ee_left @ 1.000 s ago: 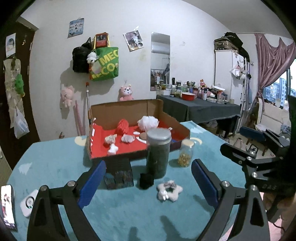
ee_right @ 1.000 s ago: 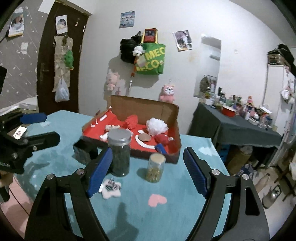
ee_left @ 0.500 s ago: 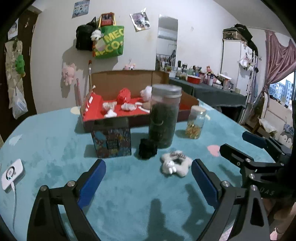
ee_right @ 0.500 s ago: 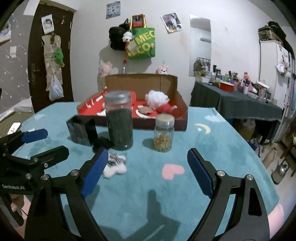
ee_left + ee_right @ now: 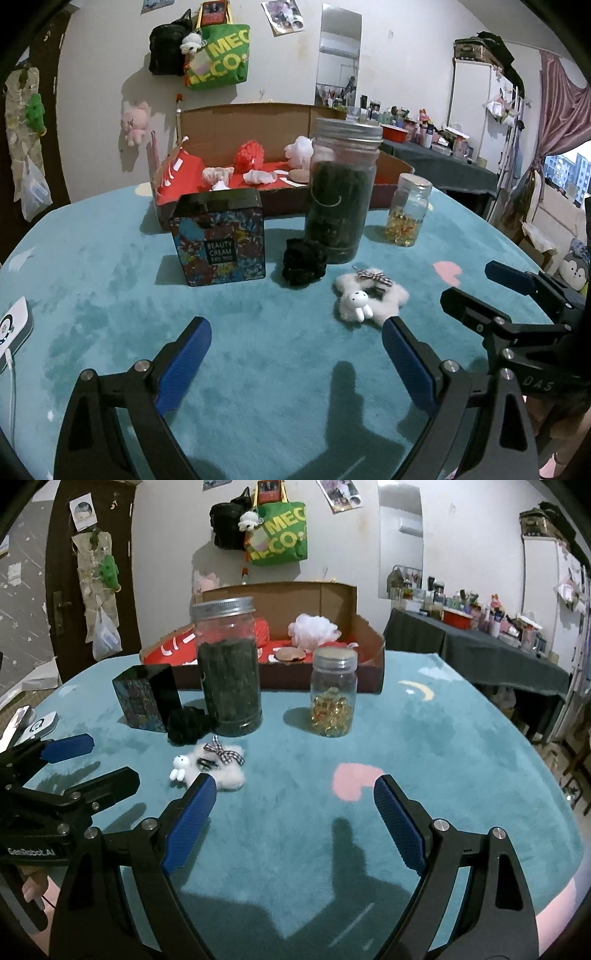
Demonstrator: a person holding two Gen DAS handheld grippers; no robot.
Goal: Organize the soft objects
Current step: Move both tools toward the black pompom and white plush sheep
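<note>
A white fluffy hair tie with a small bunny and a checked bow (image 5: 369,297) (image 5: 214,766) lies on the teal tablecloth. Just behind it sits a black scrunchie (image 5: 304,261) (image 5: 186,723). My left gripper (image 5: 295,330) hangs open over the cloth, its right pad close to the white hair tie, nothing between its fingers. My right gripper (image 5: 295,797) is open too, its left pad beside the same hair tie. Behind stands an open cardboard box (image 5: 243,114) (image 5: 332,598) with a red lining, holding a red pouf, a white pouf and pale soft pieces.
A tall jar of dark stuff (image 5: 341,192) (image 5: 229,672), a small jar of yellow capsules (image 5: 408,210) (image 5: 334,694) and a patterned cream box (image 5: 219,240) (image 5: 146,698) stand near the soft things. A white device (image 5: 11,325) lies at the left table edge.
Both grippers have sunk toward the table and tilted less steeply, so the jars, box and soft items now look nearer and larger. Nothing on the table has moved.
</note>
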